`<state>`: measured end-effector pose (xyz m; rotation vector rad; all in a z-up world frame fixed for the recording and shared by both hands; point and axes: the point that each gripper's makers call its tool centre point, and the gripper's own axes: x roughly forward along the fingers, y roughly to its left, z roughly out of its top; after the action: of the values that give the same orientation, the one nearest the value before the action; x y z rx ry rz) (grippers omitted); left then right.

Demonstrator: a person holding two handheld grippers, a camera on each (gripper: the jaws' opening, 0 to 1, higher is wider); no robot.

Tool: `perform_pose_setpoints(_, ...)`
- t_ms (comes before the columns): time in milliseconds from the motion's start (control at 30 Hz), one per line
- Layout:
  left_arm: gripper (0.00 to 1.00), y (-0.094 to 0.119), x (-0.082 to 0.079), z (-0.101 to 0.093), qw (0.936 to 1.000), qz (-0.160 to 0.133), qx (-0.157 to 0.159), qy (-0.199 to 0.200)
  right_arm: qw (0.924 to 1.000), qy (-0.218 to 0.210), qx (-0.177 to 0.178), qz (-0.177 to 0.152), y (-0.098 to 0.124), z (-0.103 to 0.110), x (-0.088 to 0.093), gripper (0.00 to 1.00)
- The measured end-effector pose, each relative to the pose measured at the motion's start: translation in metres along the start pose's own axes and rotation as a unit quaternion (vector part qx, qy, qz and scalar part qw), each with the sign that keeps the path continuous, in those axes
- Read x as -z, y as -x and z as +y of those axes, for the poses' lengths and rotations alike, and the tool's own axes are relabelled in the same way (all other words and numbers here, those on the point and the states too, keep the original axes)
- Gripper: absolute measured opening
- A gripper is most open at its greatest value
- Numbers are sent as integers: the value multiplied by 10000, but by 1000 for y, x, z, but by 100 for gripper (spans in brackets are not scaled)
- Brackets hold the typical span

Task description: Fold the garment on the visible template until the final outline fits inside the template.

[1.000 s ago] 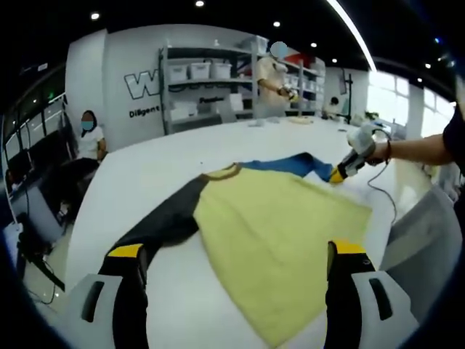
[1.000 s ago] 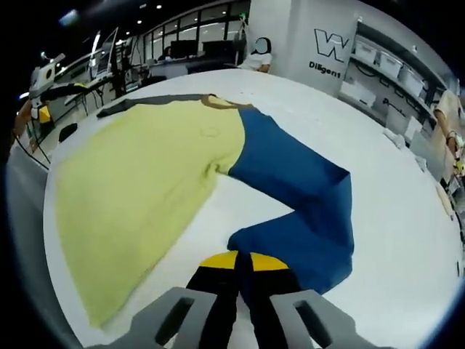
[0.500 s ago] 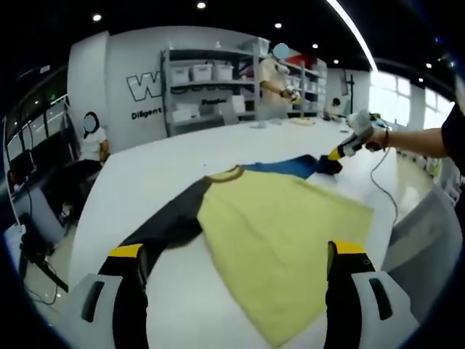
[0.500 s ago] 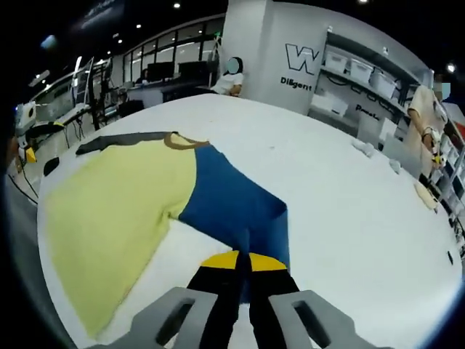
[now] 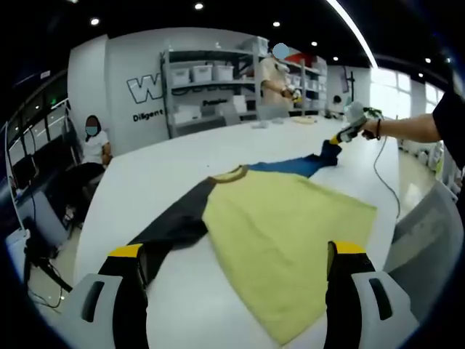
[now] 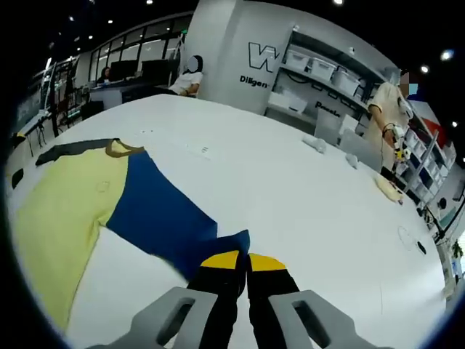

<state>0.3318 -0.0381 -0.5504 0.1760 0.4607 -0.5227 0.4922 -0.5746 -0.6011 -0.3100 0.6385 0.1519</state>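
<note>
On one table point(image 5: 167, 167): one garment point(image 5: 283, 233), two sleeves.

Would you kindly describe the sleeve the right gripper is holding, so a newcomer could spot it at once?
On the white table lies a shirt with a pale yellow body. The blue sleeve stretches from its brown collar to the right gripper, shut on its cuff. The other sleeve is dark grey and lies free.
</note>
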Motion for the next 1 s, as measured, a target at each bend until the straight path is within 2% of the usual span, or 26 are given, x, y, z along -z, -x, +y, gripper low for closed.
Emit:
perform_pose_setpoints(133,99,0,1,2,10000,16,-45,6,9999,-87,96,93,-6,-11,6,0)
perform_pose_setpoints(333,99,-3,3,5,9999,62,-75,45,9985,-321,274,345,-16,-31,28,0)
perform_pose_setpoints(467,99,-3,4,6,9999,81,-98,52,9972,-197,451,565,-17,-43,42,0)
perform_pose_setpoints(700,99,-1,10,7,9997,176,-152,65,9955,-161,598,724,-22,-60,59,0)
perform_pose_setpoints(800,99,-2,10,7,9996,210,-158,58,9923,-543,781,788,-23,-69,69,0)
perform_pose_setpoints(1000,99,-3,6,6,9997,174,-178,18,9897,-684,955,818,-19,-78,80,0)
